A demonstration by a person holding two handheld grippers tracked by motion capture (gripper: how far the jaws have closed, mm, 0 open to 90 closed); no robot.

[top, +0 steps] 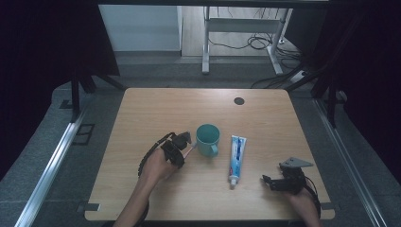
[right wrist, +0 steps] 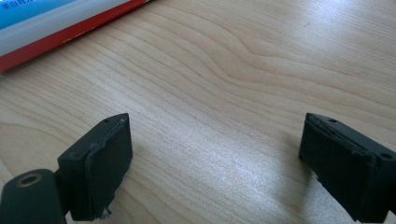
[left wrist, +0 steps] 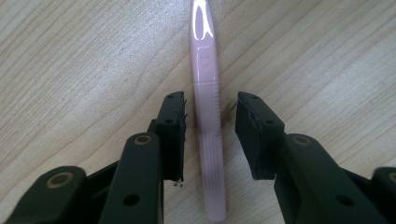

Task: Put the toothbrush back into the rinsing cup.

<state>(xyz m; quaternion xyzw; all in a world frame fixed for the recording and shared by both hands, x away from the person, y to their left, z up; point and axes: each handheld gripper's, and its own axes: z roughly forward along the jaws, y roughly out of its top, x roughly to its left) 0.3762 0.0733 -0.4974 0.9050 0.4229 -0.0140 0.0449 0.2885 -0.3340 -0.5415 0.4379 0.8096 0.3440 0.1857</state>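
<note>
The left claw [left wrist: 209, 135] stands released astride a pink toothbrush [left wrist: 205, 107] lying flat on the wooden surface [top: 156, 109] beside a teal mug [top: 208, 139]; the right claw [right wrist: 215, 172] rests wide open. Closing off-centre could likely make the slim, glossy handle roll or squirt aside; it might knock the mug.

the left gripper [left wrist: 209, 135] straddles a pink toothbrush handle [left wrist: 205, 107] lying on the wooden table [left wrist: 84, 60], jaws apart from it.

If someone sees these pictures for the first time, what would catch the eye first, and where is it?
Probably the pink toothbrush handle, lying flat on the wooden table between the jaws of the left gripper, with a gap showing on each side. Next, the teal mug at the middle of the table and the blue and white toothpaste tube to its right. The right gripper sits wide open near the table's near right corner.
</note>
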